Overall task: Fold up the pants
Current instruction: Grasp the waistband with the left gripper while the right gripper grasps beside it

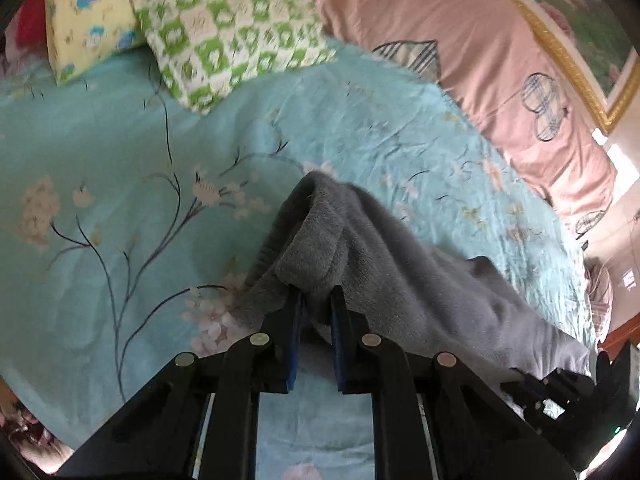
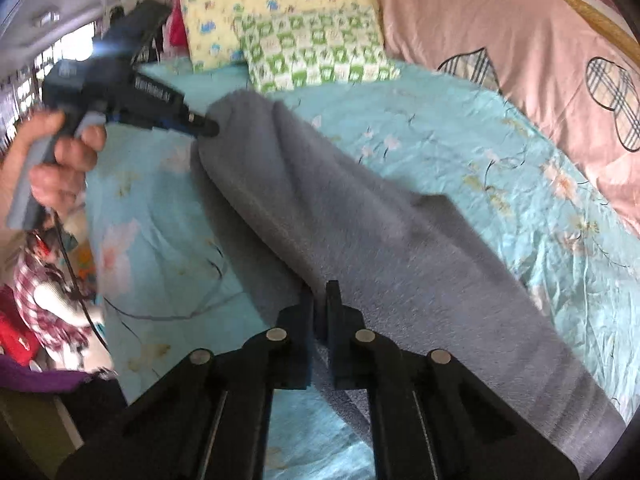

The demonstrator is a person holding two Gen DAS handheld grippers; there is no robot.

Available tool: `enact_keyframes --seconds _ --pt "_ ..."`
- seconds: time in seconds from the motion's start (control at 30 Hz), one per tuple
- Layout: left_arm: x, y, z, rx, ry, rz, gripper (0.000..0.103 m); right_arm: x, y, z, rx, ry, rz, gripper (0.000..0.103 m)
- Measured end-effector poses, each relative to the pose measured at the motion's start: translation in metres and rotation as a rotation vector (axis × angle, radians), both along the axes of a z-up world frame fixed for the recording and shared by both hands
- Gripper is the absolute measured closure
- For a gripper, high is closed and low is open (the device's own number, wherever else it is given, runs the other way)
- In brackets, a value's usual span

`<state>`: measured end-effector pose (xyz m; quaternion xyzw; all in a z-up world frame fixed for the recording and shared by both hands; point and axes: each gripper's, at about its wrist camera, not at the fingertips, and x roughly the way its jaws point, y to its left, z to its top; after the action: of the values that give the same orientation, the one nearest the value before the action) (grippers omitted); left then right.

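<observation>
While you are working over the bed, its turquoise floral sheet (image 1: 120, 160) is taking up most of both views, wrinkled and lying flat beneath everything else. Next in size, a pink quilt (image 1: 460, 48) with plaid heart patches is lying bunched along the far right edge of the sheet. Following that, the grey fleece pants (image 2: 360, 232) are stretching in a long band across the sheet between your two tools, one end raised at the left and the striped cuff end trailing toward the lower right of the right wrist view. Two pillows are sitting at the head of the bed: a yellow printed pillow (image 2: 272, 0) behind, and a green checked pillow (image 2: 316, 52) leaning in front of it. Your left gripper (image 1: 316, 296) is pinching a bunched fold of the pants, its jaws closing on the cloth, with your left hand (image 2: 60, 168) wrapping its handle. Your right gripper (image 2: 319, 292) is clamping the near edge of the pants, jaws drawn nearly together with the cloth between them.
</observation>
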<state>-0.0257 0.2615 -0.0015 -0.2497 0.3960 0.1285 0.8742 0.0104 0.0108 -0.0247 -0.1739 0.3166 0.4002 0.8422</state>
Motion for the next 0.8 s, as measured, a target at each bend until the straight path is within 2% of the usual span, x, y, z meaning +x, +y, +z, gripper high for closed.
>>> enact_keyframes --seconds 0.13,0.33,0.47,0.5,0.53,0.6,0.67,0.8 --pt "-0.012 -0.005 0.001 0.015 -0.024 -0.010 0.091 -0.004 -0.008 0.011 0.043 0.008 0.002 0.097" --pt "-0.010 -0.007 -0.028 0.062 0.008 -0.027 0.090 0.001 0.001 -0.012 -0.010 0.066 0.007 0.097" --pt "-0.019 -0.003 -0.027 0.051 -0.010 -0.017 0.079 0.010 0.002 -0.023 0.006 0.154 -0.014 0.088" --pt "-0.021 -0.002 -0.025 0.050 -0.012 -0.010 0.076 0.011 -0.001 -0.020 0.029 0.169 -0.019 0.087" --pt "-0.026 0.000 -0.022 0.052 -0.013 0.007 0.069 0.012 -0.004 -0.016 0.052 0.182 -0.019 0.084" --pt "-0.034 0.004 -0.017 0.048 -0.028 0.031 0.066 0.014 -0.011 -0.006 0.106 0.204 -0.015 0.078" --pt "-0.040 0.009 -0.015 0.019 -0.035 0.049 0.061 0.018 -0.016 0.004 0.142 0.203 -0.023 0.073" --pt "-0.042 0.014 -0.018 -0.054 -0.019 0.056 0.055 0.039 -0.021 0.024 0.186 0.194 -0.051 0.072"
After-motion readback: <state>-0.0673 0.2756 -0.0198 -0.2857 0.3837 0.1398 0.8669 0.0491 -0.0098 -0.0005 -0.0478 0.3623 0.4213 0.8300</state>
